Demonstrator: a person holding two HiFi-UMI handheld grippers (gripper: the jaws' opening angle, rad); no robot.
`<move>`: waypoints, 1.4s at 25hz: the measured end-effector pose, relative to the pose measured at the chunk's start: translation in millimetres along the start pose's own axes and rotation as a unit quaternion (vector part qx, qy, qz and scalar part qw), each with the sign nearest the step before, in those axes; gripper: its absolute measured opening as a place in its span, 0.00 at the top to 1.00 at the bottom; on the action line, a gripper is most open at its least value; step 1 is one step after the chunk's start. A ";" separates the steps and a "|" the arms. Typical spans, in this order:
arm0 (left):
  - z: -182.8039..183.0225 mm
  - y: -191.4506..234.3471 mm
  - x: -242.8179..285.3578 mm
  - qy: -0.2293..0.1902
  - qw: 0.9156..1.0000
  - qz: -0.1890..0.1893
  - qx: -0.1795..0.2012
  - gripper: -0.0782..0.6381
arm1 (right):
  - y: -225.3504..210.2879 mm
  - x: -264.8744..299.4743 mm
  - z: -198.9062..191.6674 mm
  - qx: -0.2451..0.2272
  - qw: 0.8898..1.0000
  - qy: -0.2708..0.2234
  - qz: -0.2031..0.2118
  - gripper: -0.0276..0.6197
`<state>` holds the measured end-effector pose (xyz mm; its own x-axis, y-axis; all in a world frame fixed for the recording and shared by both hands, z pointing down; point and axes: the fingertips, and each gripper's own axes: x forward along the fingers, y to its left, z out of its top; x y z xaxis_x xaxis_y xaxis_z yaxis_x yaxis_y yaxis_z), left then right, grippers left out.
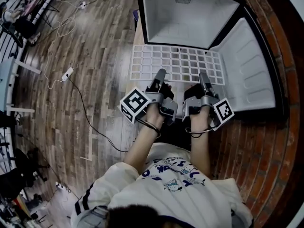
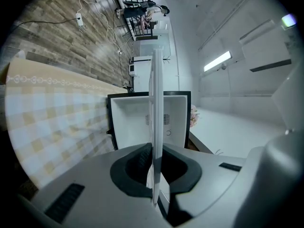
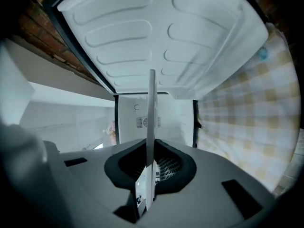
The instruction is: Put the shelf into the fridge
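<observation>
Left gripper [image 1: 160, 74], right gripper [image 1: 203, 77]: fingers tight on shelf [image 1: 176, 61] (grid only in head view), seemingly outside fridge [image 1: 190, 14].

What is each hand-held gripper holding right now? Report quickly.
Left hand-held gripper: closed on the shelf, at its near edge.
Right hand-held gripper: closed on the same shelf edge.

Right tool [image 3: 149, 171]: jaws clamped on the white shelf [image 3: 151, 113], seen edge-on and upright. Open fridge [image 3: 176, 120] straight ahead, vent on its back wall. Fridge door [image 3: 156, 37] above. Checked cloth [image 3: 251, 108] at right.
</observation>
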<state>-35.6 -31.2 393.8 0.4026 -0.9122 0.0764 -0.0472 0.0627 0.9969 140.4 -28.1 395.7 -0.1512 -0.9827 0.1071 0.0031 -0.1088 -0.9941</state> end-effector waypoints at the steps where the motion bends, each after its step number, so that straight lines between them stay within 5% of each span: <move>1: 4.5 -4.2 13.8 -0.004 1.000 0.001 -0.002 0.84 | 5.3 15.1 4.0 -0.002 1.000 0.004 -0.002 0.88; 8: 26.2 6.5 87.4 -0.022 1.000 0.009 -0.007 0.84 | -1.7 94.6 25.3 -0.007 1.000 0.025 -0.013 0.88; 23: 28.4 13.7 91.9 -0.039 0.999 0.001 -0.014 0.84 | -6.1 104.1 26.0 -0.016 0.999 0.047 -0.009 0.88; 35: 24.1 11.2 99.1 -0.006 1.000 -0.001 -0.008 0.84 | -3.9 99.9 32.6 -0.009 1.000 0.013 0.000 0.88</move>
<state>-18.2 -130.7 412.1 0.3924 -0.9167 0.0747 -0.0322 0.0675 0.9972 157.4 -130.6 411.0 -0.1776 -0.9782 0.1077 -0.0144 -0.1068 -0.9942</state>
